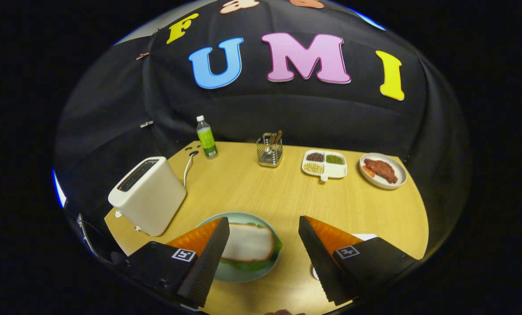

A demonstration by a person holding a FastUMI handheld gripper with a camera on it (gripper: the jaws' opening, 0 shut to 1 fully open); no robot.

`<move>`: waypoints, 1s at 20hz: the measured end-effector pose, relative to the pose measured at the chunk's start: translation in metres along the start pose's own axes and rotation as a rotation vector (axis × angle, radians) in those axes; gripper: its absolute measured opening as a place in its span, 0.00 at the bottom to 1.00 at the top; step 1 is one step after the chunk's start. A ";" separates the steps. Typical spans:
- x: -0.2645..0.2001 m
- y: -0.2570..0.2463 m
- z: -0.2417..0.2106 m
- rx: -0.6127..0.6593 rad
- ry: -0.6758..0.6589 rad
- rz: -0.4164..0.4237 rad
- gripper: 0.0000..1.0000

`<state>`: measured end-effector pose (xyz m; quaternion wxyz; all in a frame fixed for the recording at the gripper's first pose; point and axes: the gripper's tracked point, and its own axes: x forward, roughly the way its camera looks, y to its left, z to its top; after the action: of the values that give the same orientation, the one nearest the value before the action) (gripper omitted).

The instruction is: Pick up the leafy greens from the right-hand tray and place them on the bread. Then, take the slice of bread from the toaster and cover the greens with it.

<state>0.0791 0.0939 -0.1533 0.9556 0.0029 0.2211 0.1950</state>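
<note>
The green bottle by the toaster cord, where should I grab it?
Take the green bottle around its straight middle, coming level from the front: it stands upright with open table before it. The hand-held gripper is open over the plate.

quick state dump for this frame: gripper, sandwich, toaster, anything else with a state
gripper: open, fingers spread, holding nothing
bread slice: lying flat on the leafy greens, between the fingers
leafy greens: covered, edges showing under the bread
plate: holds the sandwich
toaster: upright, no bread showing in the slots, cord attached
bottle: upright, capped
utensil holder: upright, utensils in it
divided dish: compartments filled
</note>
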 end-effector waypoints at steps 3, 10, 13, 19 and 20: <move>-0.030 -0.011 0.046 -0.007 -0.126 -0.036 0.99; -0.105 -0.028 0.110 -0.081 -0.289 -0.208 0.98; -0.140 -0.016 0.126 -0.060 -0.363 -0.273 0.98; -0.185 0.004 0.102 0.038 -0.364 -0.346 0.98; -0.190 0.005 0.102 0.031 -0.368 -0.363 0.98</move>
<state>-0.0366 0.0354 0.0190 0.9989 0.0135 0.0434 0.0132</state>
